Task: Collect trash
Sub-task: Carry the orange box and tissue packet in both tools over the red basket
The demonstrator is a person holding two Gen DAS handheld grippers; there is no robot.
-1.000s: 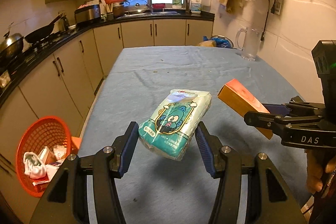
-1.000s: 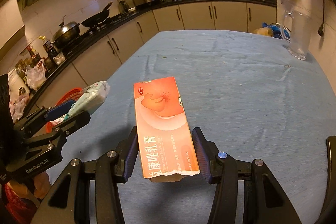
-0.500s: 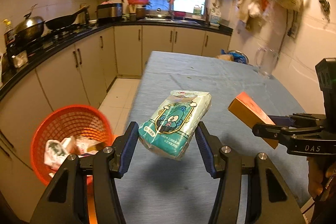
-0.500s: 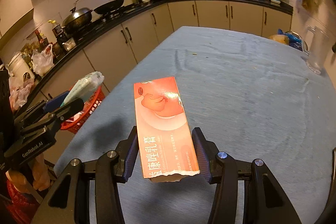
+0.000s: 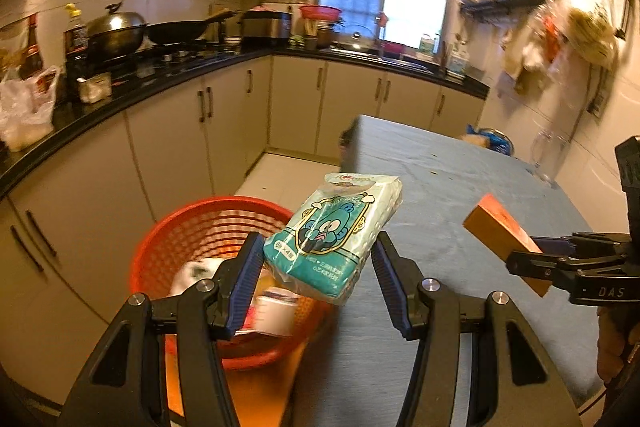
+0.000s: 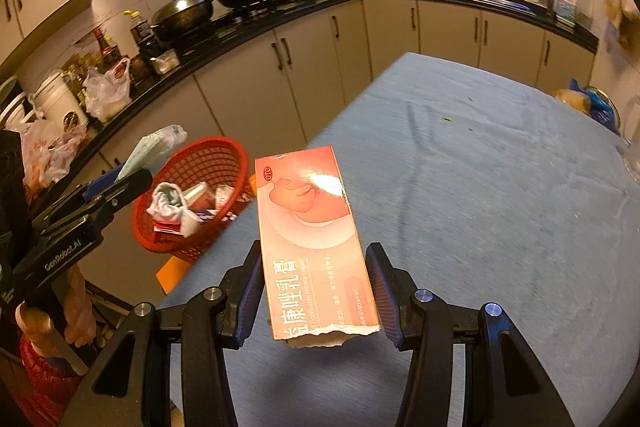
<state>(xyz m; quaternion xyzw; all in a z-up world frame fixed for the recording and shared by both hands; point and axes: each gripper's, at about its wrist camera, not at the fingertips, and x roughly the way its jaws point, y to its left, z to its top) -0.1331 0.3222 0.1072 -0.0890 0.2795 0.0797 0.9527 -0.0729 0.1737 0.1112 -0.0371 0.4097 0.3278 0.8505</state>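
My left gripper [image 5: 316, 271] is shut on a teal tissue pack [image 5: 334, 233] with a cartoon face, held in the air beside the table's left edge, over the near rim of the red mesh basket [image 5: 180, 239]. The basket stands on the floor and holds several pieces of trash. My right gripper [image 6: 316, 291] is shut on a long orange cream box [image 6: 314, 239] with a torn near end, held above the blue table [image 6: 500, 187]. The basket [image 6: 208, 163], left gripper [image 6: 120, 187] and tissue pack [image 6: 154, 147] show in the right wrist view; the box [image 5: 500, 239] shows in the left wrist view.
Beige cabinets [image 5: 192, 147] under a black counter with wok, pots and bottles run along the left and back. A glass jug [image 5: 550, 157] and a blue bag [image 5: 490, 141] stand at the table's far right. An orange sheet [image 6: 170, 273] lies below the basket.
Both grippers have swung left with their loads. The basket has come closer and now lies right under the tissue pack; the right view now shows the table's left edge and the basket.
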